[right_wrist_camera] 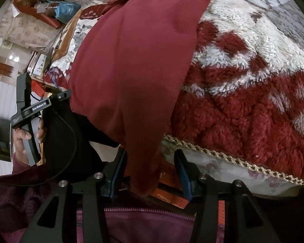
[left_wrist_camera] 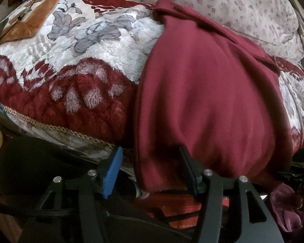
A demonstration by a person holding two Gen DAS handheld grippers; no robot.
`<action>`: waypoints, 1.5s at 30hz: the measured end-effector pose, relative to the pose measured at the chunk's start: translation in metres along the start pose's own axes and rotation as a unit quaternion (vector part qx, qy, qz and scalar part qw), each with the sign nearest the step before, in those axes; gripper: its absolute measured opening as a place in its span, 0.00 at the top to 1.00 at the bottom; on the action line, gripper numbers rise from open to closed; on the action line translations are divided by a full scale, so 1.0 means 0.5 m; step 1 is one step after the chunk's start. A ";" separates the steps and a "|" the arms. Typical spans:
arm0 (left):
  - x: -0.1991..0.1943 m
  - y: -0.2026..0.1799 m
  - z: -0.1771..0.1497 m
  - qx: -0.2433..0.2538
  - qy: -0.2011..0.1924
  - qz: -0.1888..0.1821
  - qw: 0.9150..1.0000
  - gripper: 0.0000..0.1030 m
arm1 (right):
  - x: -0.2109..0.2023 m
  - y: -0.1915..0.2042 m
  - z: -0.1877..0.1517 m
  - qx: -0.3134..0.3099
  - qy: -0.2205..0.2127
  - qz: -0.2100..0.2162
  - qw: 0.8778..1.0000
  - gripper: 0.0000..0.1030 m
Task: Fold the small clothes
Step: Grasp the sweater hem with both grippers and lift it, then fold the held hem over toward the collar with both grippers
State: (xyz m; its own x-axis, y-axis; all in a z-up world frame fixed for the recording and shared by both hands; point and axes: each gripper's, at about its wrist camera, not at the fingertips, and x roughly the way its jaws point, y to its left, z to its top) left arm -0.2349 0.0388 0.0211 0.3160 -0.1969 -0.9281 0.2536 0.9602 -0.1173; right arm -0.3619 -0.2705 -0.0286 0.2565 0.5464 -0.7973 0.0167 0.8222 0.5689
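A maroon garment (left_wrist_camera: 208, 101) lies over the near edge of a bed, on a fluffy red and white blanket (left_wrist_camera: 87, 60). Its lower hem hangs off the edge. My left gripper (left_wrist_camera: 150, 162) is open, its jaws wide apart, with the garment's lower left corner between them. In the right wrist view the same garment (right_wrist_camera: 131, 60) hangs down to a point between the jaws of my right gripper (right_wrist_camera: 150, 162), which is open. The left gripper's body (right_wrist_camera: 28, 109), held in a hand, shows at the left of the right wrist view.
A pale flowered duvet (left_wrist_camera: 223, 2) lies behind the garment. The blanket has a gold braid edge (right_wrist_camera: 233, 162). A blue bag (right_wrist_camera: 67, 10) and clutter sit at the far end of the bed. The person's purple zipped jacket (right_wrist_camera: 148, 222) is below the right gripper.
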 end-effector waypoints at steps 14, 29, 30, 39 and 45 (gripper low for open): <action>0.045 -0.011 0.004 0.026 0.032 -0.013 0.999 0.53 | 0.022 0.005 0.007 -0.015 0.018 -0.009 1.000 0.70; -0.143 0.003 0.109 0.003 -0.076 -0.136 0.988 0.93 | -0.218 0.098 0.099 -0.096 -0.138 0.084 0.982 0.88; -0.154 -0.004 0.134 0.001 -0.094 -0.140 0.986 0.93 | -0.233 0.097 0.113 -0.095 -0.154 0.087 0.980 0.88; -0.153 -0.068 0.343 -0.003 -0.178 -0.155 0.972 0.94 | -0.307 0.057 0.252 -0.037 -0.256 0.086 0.962 0.88; -0.078 -0.094 0.480 -0.026 -0.182 -0.135 0.974 0.94 | -0.305 -0.016 0.359 0.018 -0.271 0.061 0.960 0.88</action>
State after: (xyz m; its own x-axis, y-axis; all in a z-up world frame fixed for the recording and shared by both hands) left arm -0.0396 -0.0463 0.1476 0.5491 -0.4921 -0.6755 0.3285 0.8703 -0.3671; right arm -0.2277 -0.3889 0.1245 0.7244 0.4664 -0.5076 -0.0139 0.7461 0.6657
